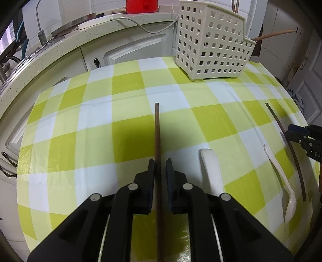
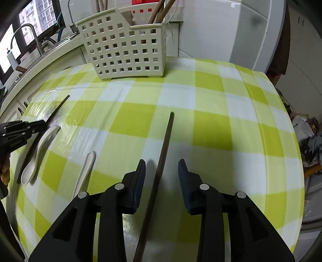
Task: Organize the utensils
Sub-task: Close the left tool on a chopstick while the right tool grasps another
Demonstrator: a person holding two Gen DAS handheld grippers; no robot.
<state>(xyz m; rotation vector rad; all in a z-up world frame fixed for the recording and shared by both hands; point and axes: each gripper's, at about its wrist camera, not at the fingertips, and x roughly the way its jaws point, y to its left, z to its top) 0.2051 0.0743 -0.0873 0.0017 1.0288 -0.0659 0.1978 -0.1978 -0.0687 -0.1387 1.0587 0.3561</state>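
Observation:
A brown chopstick (image 1: 157,129) lies on the green-checked tablecloth (image 1: 90,121) and runs between the jaws of my left gripper (image 1: 160,161). A slim gap shows on its right side, so the jaws stand slightly open. My right gripper (image 2: 162,161) is open wider over a second chopstick (image 2: 167,137), and neither pad touches it. Each gripper also shows in the other view: the left gripper (image 2: 43,124) and the right gripper (image 1: 290,129). Two white spoons (image 2: 38,153) (image 2: 85,169) lie between the chopsticks. The cream perforated basket (image 2: 124,50) stands at the far edge with wooden utensils in it.
A speckled counter (image 1: 50,50) with a tap (image 2: 30,34) curves past the table's left side, with white cabinet doors (image 1: 130,50) below it. A white appliance (image 2: 241,36) stands behind the table on the right. A red container (image 1: 138,6) and a white cable (image 1: 140,26) sit on the counter.

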